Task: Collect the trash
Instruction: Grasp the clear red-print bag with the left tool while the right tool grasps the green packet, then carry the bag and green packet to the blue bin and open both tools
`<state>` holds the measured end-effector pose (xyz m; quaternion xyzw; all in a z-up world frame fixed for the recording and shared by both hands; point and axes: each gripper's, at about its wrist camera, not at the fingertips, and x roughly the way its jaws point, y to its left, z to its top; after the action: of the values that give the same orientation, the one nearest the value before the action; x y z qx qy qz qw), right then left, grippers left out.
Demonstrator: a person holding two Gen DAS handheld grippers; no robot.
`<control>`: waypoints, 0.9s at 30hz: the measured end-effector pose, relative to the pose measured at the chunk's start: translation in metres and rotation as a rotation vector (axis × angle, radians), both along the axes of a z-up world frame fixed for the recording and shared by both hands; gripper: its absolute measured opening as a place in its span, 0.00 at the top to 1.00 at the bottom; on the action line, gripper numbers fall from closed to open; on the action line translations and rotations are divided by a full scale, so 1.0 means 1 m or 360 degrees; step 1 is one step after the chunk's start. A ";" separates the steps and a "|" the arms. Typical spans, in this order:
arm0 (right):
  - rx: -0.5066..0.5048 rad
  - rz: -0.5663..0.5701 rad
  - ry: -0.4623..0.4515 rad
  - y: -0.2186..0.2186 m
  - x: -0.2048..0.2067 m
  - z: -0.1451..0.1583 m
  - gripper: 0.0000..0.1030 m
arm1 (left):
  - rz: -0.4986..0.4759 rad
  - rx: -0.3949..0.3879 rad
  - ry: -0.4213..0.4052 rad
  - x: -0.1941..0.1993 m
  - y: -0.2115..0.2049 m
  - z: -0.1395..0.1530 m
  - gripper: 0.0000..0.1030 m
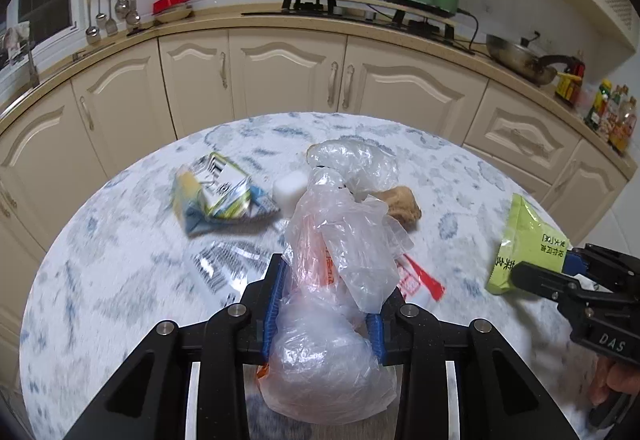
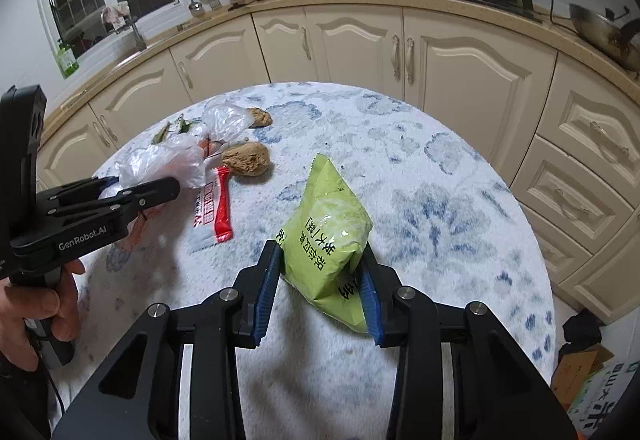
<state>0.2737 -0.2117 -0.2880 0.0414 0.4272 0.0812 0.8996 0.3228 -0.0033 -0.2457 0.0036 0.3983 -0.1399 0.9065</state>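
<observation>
The left gripper [image 1: 326, 296] clamps a crumpled clear plastic bag [image 1: 336, 232] above the round blue-patterned table [image 1: 120, 280]. The right gripper [image 2: 320, 284] pinches a puffy green snack packet [image 2: 326, 236] over the table's near edge.

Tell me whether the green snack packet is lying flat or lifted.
Lifted: the right tool clamps the green snack packet, its top corner pointing up off the table.

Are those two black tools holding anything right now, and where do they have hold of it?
Left tool pinches the clear plastic bag around its bunched middle. Right tool clamps the green snack packet at its lower end.
</observation>
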 end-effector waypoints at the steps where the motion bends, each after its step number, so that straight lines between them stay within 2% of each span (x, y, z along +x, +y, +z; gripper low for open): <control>1: 0.0008 -0.0001 -0.0005 -0.001 -0.003 0.001 0.64 | 0.0008 -0.0006 -0.0009 -0.008 0.002 0.002 0.69; 8: 0.0044 -0.0007 -0.0048 -0.006 -0.022 0.008 0.67 | 0.0039 -0.0029 -0.0131 -0.061 -0.001 0.016 0.69; 14: 0.0075 -0.0014 -0.0090 -0.011 -0.042 0.015 0.69 | -0.0005 -0.0063 -0.0209 -0.102 -0.012 0.026 0.69; 27: 0.0156 -0.0069 -0.0227 -0.040 -0.084 0.043 0.71 | -0.0099 -0.0092 -0.0320 -0.156 -0.063 0.057 0.69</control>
<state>0.1893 -0.2522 -0.2448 0.0888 0.3564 0.0852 0.9262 0.1667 -0.0660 -0.1891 0.0039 0.3008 -0.1784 0.9368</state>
